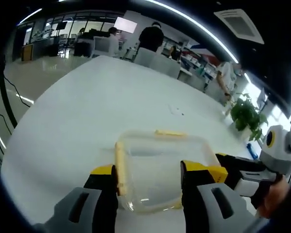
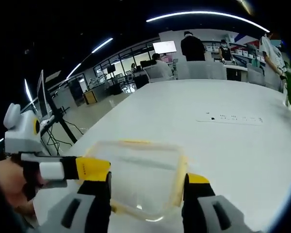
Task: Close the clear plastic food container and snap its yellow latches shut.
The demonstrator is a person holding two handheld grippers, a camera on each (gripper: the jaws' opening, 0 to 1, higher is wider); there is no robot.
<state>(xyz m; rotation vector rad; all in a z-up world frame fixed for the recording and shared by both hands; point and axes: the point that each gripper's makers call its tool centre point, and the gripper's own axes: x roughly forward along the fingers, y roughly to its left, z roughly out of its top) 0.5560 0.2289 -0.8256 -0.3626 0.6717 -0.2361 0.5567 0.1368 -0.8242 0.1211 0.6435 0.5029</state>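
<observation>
The left gripper [image 1: 149, 182] and right gripper [image 2: 147, 191] stood spread wide at six o'clock, straddling the container [image 1: 160, 170], gripping nothing.

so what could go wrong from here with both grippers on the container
1. The clear container sits on a smooth white table; pressing a yellow latch from one side could slide it rather than snap it.
2. Left gripper and right gripper crowd the same box with jaws apart, so they may bump each other.
3. The lid's seating is hard to judge through clear plastic; latching it misaligned could jam.
</observation>
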